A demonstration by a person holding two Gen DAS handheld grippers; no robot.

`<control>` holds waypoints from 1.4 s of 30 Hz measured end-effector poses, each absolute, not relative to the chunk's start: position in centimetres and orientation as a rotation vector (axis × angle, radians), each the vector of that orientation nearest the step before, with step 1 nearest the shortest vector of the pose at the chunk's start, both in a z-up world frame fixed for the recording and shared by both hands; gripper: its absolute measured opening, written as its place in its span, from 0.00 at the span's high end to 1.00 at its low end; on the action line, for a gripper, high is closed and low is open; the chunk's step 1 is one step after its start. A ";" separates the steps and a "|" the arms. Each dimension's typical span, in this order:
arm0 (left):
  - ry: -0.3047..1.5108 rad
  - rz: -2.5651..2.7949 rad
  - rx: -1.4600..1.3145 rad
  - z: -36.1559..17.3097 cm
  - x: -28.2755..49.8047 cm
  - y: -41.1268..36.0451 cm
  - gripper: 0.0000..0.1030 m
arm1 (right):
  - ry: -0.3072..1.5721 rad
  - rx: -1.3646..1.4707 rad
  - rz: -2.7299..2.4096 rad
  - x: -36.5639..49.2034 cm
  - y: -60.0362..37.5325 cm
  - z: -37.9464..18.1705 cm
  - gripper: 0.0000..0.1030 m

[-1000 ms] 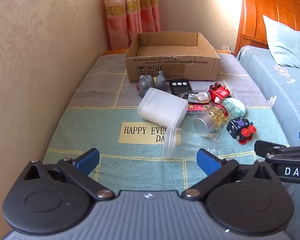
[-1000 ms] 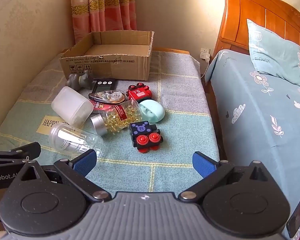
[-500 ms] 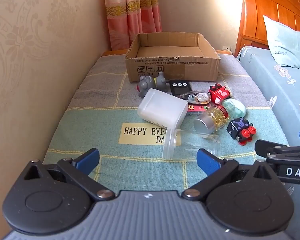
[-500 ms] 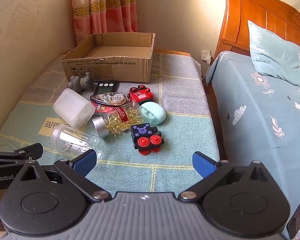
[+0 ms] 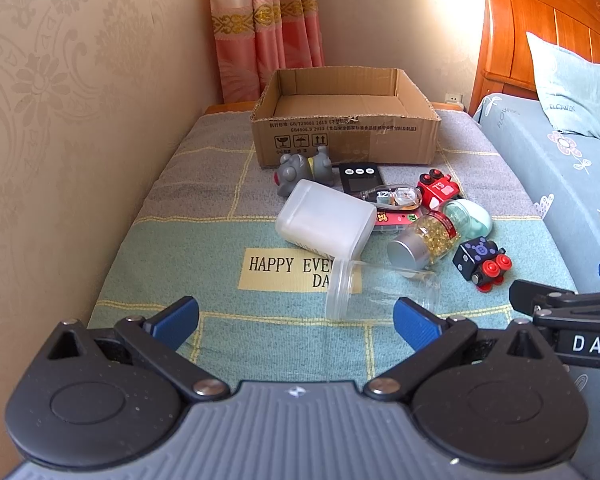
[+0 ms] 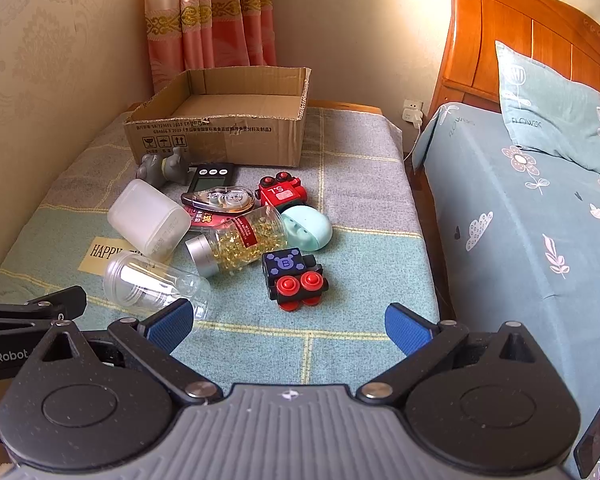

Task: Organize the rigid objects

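Both claws hung low over the near end of the table [image 5: 172, 216], which was covered by a checked cloth in grey and green, and each stood wide open with nothing between its blue pads. The left claw [image 5: 296, 318] pointed at a clear plastic jar [image 5: 374, 292] lying on its side just ahead of it, partly over a yellow label [image 5: 284, 270] printed with "HAPPY". The right claw [image 6: 288, 322] faced a dark blue toy train [image 6: 294, 278] with red wheels, which lay near but apart from its pads. Behind the clear jar lay a frosted white container [image 5: 326, 220] tipped on its side, and beside that a bottle of yellow capsules [image 6: 238, 242] with a silver cap, also lying down. A mint-green oval case [image 6: 308, 228] touched the far end of the bottle. Further back sat a red toy train [image 6: 280, 192], a correction tape dispenser [image 6: 220, 198] resting on a red packet [image 6: 204, 216], a small black device [image 6: 214, 174] with a screen, and a grey toy animal [image 5: 302, 168] just in front of the cardboard box [image 5: 346, 136]. The box stood open at the far end of the table, near a pink curtain [image 5: 266, 28], and what could be seen of its inside held nothing. To the right ran a bed [image 6: 520, 220] with a flowered blue sheet, a pillow [image 6: 548, 108] and a wooden headboard [image 6: 532, 24].
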State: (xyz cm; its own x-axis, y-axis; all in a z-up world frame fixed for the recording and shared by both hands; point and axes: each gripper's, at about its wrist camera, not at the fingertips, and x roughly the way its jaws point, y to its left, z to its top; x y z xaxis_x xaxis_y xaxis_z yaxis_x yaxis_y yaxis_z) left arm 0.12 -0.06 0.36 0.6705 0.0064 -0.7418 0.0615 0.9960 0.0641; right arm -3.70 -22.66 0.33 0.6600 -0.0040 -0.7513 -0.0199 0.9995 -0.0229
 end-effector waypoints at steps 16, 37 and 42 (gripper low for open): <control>0.831 -0.032 0.084 0.4 0.0 -0.1 0.00 | 0.844 -0.028 0.009 -3.7 -22.7 0.4 0.00; 0.822 -0.033 0.096 0.6 0.3 -0.7 0.01 | 0.840 -0.028 0.013 -3.5 -22.9 0.5 0.00; 0.825 -0.041 0.098 0.6 0.6 -0.8 0.01 | 0.840 -0.031 0.014 -3.4 -23.1 0.4 0.00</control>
State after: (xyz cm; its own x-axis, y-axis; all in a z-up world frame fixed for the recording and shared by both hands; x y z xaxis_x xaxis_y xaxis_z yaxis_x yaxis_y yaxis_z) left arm 0.61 -0.84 0.57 0.6778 0.0019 -0.7352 0.0744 0.9947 0.0712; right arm -3.36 -23.09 0.43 0.6676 0.0003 -0.7445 -0.0250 0.9994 -0.0220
